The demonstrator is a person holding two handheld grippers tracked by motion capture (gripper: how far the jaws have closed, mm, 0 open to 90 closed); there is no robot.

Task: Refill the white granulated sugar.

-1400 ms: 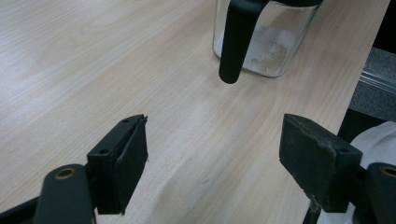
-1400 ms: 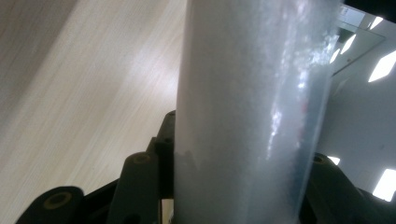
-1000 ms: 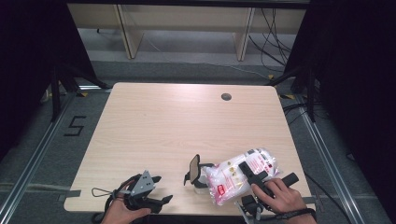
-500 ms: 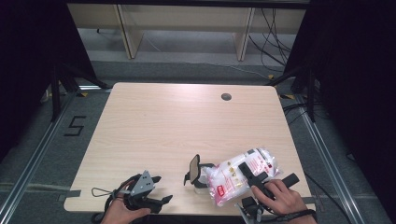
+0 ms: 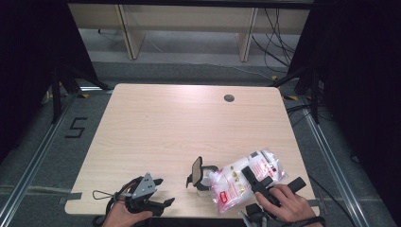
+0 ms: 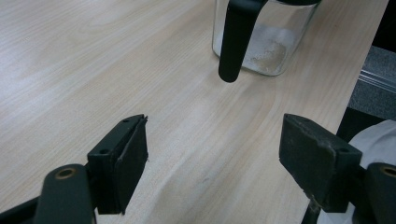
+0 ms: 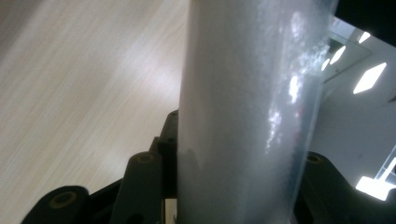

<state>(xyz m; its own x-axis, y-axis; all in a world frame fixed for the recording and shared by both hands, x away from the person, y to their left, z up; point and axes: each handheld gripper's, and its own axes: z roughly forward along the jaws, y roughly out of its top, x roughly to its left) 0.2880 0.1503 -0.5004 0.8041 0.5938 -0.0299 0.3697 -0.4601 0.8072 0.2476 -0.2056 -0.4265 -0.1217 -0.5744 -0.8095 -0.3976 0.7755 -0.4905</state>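
Note:
A clear plastic bag (image 5: 234,182) of white grains with a red label lies tilted near the table's front right edge. Its mouth points at a small glass jar (image 5: 204,182). My right gripper (image 5: 274,176) is shut on the bag's body, and in the right gripper view the bag (image 7: 247,116) stands pressed between the two black jaws of the gripper (image 7: 233,186). The jar's black lid (image 5: 196,170) is flipped up. A little white powder lies in the jar (image 6: 275,46). My left gripper (image 5: 163,191) rests at the front left, open (image 6: 215,158) and holding nothing, aimed at the jar.
The light wooden table (image 5: 189,127) has a round cable hole (image 5: 229,98) at the back right. Dark frames stand on both sides, and a "5" mark (image 5: 75,127) is on the floor at the left. Both hands are close to the front edge.

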